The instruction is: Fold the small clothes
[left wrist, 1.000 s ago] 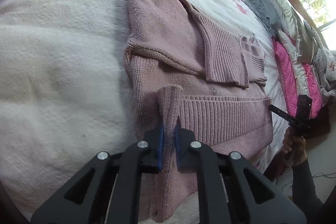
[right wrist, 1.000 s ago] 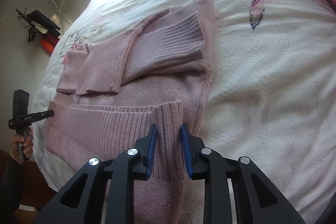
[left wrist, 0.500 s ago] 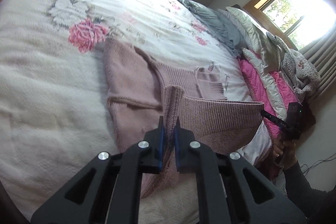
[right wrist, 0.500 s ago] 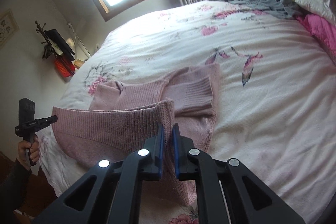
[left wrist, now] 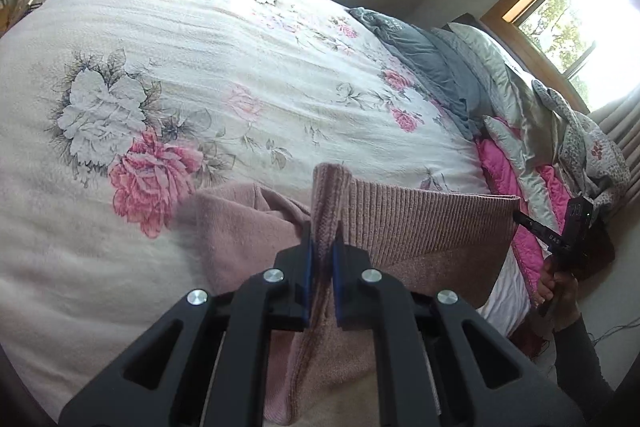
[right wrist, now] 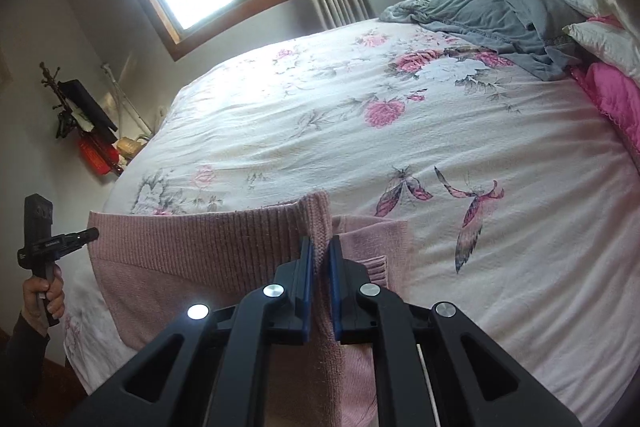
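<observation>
The left gripper (left wrist: 321, 239) is pinched on one corner of the pink sweater (left wrist: 424, 227), its blue pads nearly together with a bunched fold of ribbed hem standing up between them. The right gripper (right wrist: 319, 257) clamps the opposite corner the same way, narrow, with knit squeezed between its fingers. The hem stretches taut between the two grippers, raised above the bed (left wrist: 200, 67), while the rest of the sweater hangs down below the fingers and partly lies on the floral cover just ahead. In the left view, the right tool sits to the far right of the fingers, held upright in a hand (left wrist: 560, 281) with a dark sleeve below it; the hem's far corner reaches that tool's tip. In the right view, the left tool appears to the far left, gripped by a hand (right wrist: 44, 297) with the fist closed around the handle. Grey and pink bedding (right wrist: 500, 11) is piled well beyond the fingers to the right.
</observation>
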Available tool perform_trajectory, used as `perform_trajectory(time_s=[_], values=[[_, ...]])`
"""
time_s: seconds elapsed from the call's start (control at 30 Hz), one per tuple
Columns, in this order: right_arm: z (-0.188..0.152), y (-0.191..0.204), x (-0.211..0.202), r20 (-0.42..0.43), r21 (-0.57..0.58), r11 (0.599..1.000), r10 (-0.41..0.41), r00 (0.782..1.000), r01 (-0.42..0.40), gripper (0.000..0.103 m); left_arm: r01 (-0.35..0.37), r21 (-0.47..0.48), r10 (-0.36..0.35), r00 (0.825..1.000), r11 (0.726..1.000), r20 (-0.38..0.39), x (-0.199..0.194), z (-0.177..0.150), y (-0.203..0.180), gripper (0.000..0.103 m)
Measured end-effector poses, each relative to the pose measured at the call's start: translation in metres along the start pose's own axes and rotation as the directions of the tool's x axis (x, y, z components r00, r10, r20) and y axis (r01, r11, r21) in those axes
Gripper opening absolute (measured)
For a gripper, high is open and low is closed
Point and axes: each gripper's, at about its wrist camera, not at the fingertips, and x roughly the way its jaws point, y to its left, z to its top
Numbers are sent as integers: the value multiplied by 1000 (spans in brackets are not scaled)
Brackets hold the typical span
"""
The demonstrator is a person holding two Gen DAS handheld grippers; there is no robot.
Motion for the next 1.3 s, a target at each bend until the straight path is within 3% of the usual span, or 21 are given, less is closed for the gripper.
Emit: perform_trajectory(time_s=[0.2, 0.4, 0.53, 0.83, 0.97, 1.03, 1.13, 1.23, 1.3], values=[[22, -16, 66, -70, 23, 997, -76, 995, 77, 7, -54, -67, 50, 996, 996, -72, 65, 30, 29, 6], [39, -21, 117, -120, 8, 991, -131, 984, 133, 7, -68, -160, 52, 993, 985, -106, 105, 48, 65, 6], [41, -31, 147, -159, 10, 985, -166, 973, 170, 7, -83, -168, 58, 988, 982, -144, 129, 55, 78, 6], [27, -56, 190, -215, 45, 980, -180, 960, 194, 7, -105, -210, 66, 980, 972, -187, 159, 48, 109, 7], [15, -63, 201, -230, 38, 980, -184, 956, 197, 14, -90, -266, 54, 988, 960, -142, 147, 46, 120, 18], [15, -62, 185, -194, 68, 983, -153, 969, 169, 22, -90, -244, 77, 995, 966, -62, 121, 49, 108, 19], [9, -58, 149, -81, 128, 990, -53, 995, 63, 26, 19, -188, -17, 1000, 982, 16, 93, 44, 75, 19], [-4, -56, 150, -107, 163, 987, 12, 994, 6, 25, 83, -145, -92, 994, 986, -54, 110, 34, 52, 22], [-13, -59, 166, -162, 184, 983, 28, 986, 2, 22, 18, -158, -39, 991, 987, -131, 136, 25, 58, 17]])
